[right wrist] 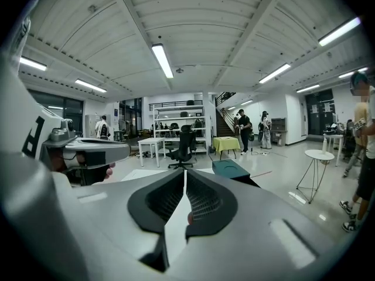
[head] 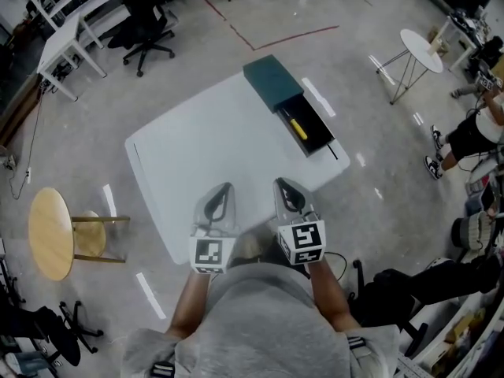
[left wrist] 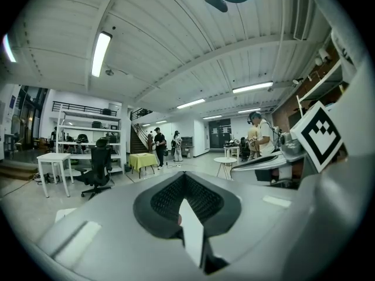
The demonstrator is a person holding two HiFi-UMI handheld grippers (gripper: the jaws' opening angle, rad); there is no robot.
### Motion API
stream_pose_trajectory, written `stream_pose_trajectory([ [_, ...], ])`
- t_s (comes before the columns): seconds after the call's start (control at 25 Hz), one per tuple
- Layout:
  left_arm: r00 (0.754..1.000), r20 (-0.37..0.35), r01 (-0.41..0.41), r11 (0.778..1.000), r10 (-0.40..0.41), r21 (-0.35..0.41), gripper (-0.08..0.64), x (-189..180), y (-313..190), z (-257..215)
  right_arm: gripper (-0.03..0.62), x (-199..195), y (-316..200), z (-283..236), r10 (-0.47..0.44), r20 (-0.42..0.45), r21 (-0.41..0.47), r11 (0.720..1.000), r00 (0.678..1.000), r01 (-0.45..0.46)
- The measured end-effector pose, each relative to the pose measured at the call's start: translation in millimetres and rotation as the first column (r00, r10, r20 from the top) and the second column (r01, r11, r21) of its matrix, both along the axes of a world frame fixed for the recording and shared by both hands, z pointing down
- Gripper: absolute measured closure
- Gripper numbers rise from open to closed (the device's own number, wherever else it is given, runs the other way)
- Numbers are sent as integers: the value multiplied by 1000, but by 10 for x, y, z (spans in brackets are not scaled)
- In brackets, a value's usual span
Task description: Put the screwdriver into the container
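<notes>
A dark green container (head: 273, 81) sits at the far right corner of the white table (head: 205, 152). Its black drawer (head: 313, 135) is pulled out toward me, and the yellow screwdriver (head: 298, 127) lies inside it. Both grippers are held close to my body over the table's near edge, well short of the container. My left gripper (head: 227, 186) is shut, its tips meeting with nothing between them (left wrist: 184, 175). My right gripper (head: 279, 182) is shut as well and holds nothing (right wrist: 185, 172). The right gripper view shows the container (right wrist: 229, 168) just beyond the jaw tips.
A round wooden stool (head: 51, 233) stands left of the table. A white round side table (head: 421, 50) and a seated person (head: 476, 136) are at the right. Behind are a black office chair (head: 150, 22) and a white desk (head: 67, 46).
</notes>
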State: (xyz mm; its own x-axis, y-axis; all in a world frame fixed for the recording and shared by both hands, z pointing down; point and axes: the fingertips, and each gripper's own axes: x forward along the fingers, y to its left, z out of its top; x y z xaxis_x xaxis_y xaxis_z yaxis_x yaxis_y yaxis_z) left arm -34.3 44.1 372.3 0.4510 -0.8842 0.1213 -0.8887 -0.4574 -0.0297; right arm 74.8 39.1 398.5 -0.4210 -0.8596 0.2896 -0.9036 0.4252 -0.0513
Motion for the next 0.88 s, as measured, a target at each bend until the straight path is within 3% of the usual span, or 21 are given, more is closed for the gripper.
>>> stream_pose_trajectory([
  [0.88, 1000, 4, 11, 1000, -11, -1, 549, -247, 142, -3, 589, -249, 147, 11, -32, -23, -6, 999, 999, 32],
])
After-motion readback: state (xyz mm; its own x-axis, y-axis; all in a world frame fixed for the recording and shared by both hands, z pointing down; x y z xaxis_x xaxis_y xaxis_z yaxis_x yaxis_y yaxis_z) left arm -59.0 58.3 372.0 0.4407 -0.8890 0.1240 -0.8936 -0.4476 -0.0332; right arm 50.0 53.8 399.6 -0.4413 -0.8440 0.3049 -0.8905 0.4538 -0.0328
